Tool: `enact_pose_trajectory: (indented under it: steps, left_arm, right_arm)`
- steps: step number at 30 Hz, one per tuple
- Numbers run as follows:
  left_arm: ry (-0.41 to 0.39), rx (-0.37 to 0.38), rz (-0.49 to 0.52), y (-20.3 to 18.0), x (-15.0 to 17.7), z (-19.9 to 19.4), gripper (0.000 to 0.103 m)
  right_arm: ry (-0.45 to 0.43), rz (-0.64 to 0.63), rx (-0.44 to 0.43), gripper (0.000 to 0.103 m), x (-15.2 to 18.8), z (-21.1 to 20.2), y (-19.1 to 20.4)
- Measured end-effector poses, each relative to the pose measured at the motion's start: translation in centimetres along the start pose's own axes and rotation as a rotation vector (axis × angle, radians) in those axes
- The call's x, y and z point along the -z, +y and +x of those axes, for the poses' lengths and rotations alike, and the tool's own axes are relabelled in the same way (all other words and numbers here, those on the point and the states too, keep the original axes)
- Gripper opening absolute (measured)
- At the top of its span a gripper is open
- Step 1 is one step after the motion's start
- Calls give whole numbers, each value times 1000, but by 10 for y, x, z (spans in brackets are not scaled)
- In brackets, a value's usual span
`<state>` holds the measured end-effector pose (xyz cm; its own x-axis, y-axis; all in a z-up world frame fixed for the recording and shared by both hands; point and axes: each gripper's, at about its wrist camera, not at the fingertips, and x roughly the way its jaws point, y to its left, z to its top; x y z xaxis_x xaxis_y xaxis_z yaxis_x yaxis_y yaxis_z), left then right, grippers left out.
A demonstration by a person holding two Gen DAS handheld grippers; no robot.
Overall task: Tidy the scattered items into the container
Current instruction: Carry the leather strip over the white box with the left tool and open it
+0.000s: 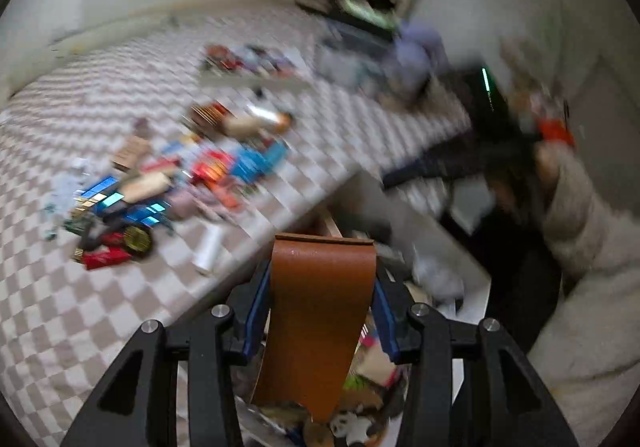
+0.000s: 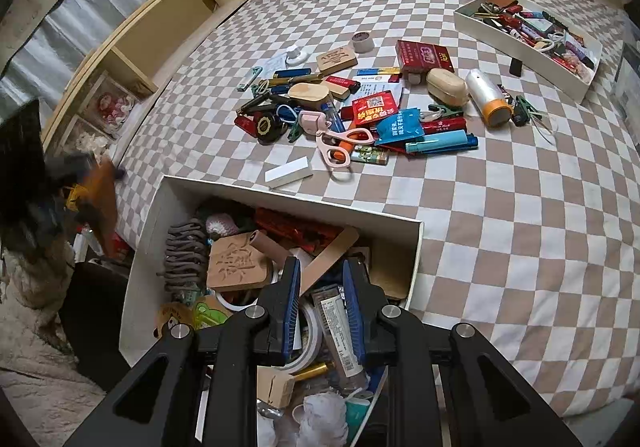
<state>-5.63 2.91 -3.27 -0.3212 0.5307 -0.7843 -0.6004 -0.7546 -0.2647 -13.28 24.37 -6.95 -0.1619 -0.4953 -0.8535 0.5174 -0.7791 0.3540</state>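
The left gripper (image 1: 320, 287) clamps a brown leather piece (image 1: 316, 327) between its blue pads, above the near white container (image 2: 400, 271). The right gripper (image 2: 320, 287) hangs over that crowded box, jaws drawn in and gripping nothing, while the scattered items (image 2: 360, 107) lie farther off on the checkered bedspread (image 2: 520, 227).

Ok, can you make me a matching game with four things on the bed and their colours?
Things:
1. scissors
2. small block
3. cigarette pack
4. round case

Colours:
A. red
B. black
C. pink
D. white

Pairs: 1-C, 2-D, 3-A, 4-B
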Motion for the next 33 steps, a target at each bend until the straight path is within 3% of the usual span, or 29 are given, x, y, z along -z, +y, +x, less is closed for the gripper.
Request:
enact_pose_trajectory:
  steps: [5,10,14,15,16,18,29,33]
  left_arm:
    - [137,85,52,-22,12,43,45]
    - [208,111,75,-30,19,68,45]
    - [238,82,79,-30,21,79,46]
    - [245,63,72,-28,21,82,54]
    - [251,43,62,-26,21,85,69]
    - [249,38,42,-22,22,86,82]
    - [195,91,-62,-7,18,72,83]
    - [166,71,-78,-3,13,65,83]
  right_arm:
    - [10,-14,-8,22,2,1,3]
    - [20,-14,-17,22,3,2,2]
    - [26,-19,-23,22,2,3,3]
    - [28,-21,-24,22,2,4,3]
    - [30,-23,-24,22,2,4,3]
    - [34,-25,-26,22,3,5,4]
    - [54,-50,-43,22,3,10,9]
    - [48,-65,-50,22,3,10,13]
